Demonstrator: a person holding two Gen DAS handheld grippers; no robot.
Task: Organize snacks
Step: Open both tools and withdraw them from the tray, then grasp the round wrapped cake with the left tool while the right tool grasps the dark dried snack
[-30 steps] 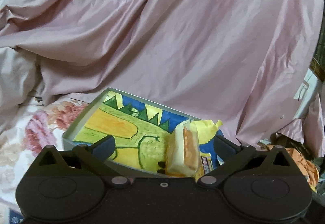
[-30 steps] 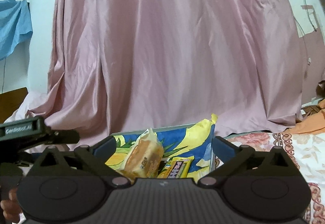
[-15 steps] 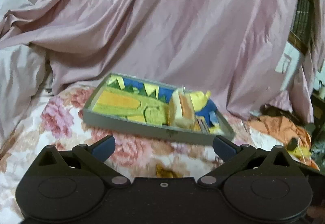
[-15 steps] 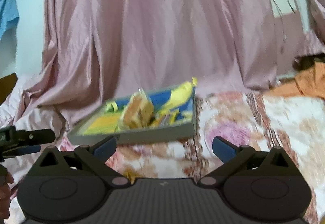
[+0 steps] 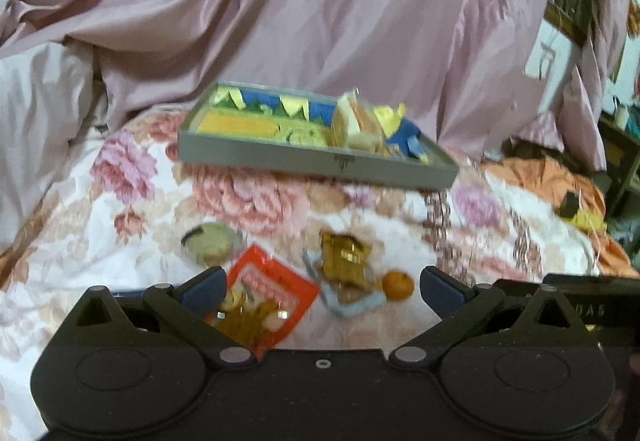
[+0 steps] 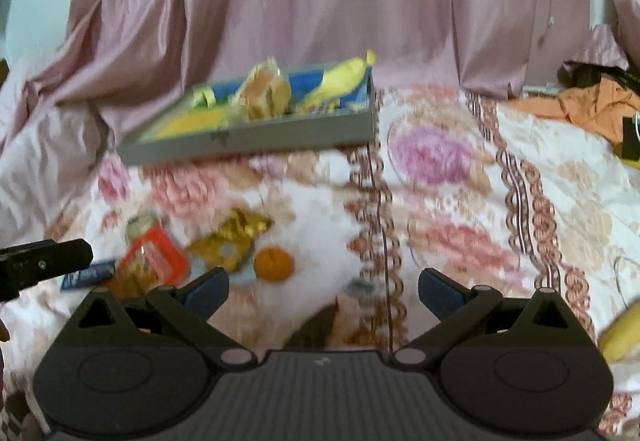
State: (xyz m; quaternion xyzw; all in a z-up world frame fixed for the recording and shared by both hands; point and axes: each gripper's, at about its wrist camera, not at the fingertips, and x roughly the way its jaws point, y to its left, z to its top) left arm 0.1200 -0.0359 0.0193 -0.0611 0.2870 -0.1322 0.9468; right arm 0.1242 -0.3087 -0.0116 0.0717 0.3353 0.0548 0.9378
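Note:
A shallow grey tray point(image 5: 312, 159) point(image 6: 256, 139) with a colourful lining rests on the flowered bedspread. Inside it lie a wrapped cake point(image 5: 354, 121) point(image 6: 266, 91) and a yellow packet point(image 5: 390, 115) point(image 6: 340, 77). Loose snacks sit nearer me: a red packet point(image 5: 266, 301) point(image 6: 154, 261), a gold wrapper point(image 5: 346, 259) point(image 6: 232, 239), an orange fruit point(image 5: 397, 285) point(image 6: 274, 264) and a round greenish pack point(image 5: 210, 241). My left gripper point(image 5: 322, 287) is open above the red packet and gold wrapper, holding nothing. My right gripper point(image 6: 322, 287) is open and empty, just right of the orange fruit.
Pink satin cloth point(image 5: 320, 21) drapes behind the tray. Orange fabric point(image 5: 560, 181) point(image 6: 592, 105) is heaped at the right. A yellow object point(image 6: 622, 329) lies at the right wrist view's right edge. The other gripper's black body point(image 6: 40, 265) enters from the left.
Both grippers have pulled back from the tray and now point lower, so the loose snacks on the bedspread have come into view. Both remain open and empty.

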